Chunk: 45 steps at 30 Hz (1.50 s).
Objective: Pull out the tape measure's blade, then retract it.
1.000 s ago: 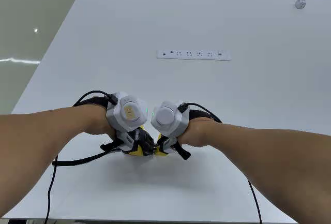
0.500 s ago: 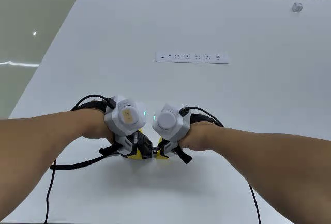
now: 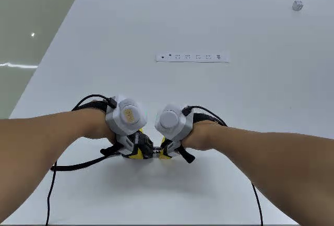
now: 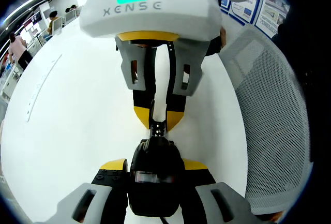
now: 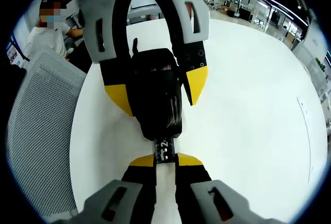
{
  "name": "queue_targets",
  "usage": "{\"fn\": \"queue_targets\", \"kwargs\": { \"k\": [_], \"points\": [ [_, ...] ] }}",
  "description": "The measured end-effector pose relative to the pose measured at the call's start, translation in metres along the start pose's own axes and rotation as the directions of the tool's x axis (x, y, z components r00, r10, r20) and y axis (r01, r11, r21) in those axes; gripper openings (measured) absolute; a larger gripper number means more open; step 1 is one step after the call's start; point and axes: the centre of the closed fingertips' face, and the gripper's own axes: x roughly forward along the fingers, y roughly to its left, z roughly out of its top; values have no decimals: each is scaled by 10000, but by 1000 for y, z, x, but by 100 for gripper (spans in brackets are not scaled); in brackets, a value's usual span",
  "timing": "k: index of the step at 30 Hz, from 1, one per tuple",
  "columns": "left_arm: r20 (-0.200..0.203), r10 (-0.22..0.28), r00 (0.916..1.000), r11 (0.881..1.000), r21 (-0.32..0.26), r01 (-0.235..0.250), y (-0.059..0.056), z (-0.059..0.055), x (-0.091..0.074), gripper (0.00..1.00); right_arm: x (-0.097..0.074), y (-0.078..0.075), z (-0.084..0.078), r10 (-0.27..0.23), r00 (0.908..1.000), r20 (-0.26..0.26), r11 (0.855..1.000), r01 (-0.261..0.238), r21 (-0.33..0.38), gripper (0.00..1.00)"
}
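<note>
Tape measure point(image 4: 151, 175) sits at lower centre of the head view, clamped between the left gripper point(image 3: 134, 150) jaws. Right gripper point(image 5: 164, 162) pinches the blade point(image 5: 164, 148) tip, with only a short stub out. Versus a second ago, both grippers have barely moved and are still nose to nose on the table point(image 3: 219, 22). Pull looks barely started.

From the head view, tape measure point(image 5: 155, 94) almost wholly covered by left gripper point(image 3: 136, 150) and right gripper point(image 3: 166, 150). Tip of blade point(image 5: 164, 150) hidden between right gripper's fingers point(image 5: 142, 162). Far corner of desk point(image 3: 235, 106): small object point(image 3: 297, 6), too small to identify.
</note>
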Motion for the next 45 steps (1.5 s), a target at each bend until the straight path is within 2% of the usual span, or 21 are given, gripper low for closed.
{"fn": "queue_targets", "kwargs": {
  "k": [45],
  "points": [
    [19, 66, 10000, 9999, -95, -66, 1, 0, 0, 36, -6, -3, -15, -37, 9995, -315, 10000, 37, 4, 11]
  ]
}}
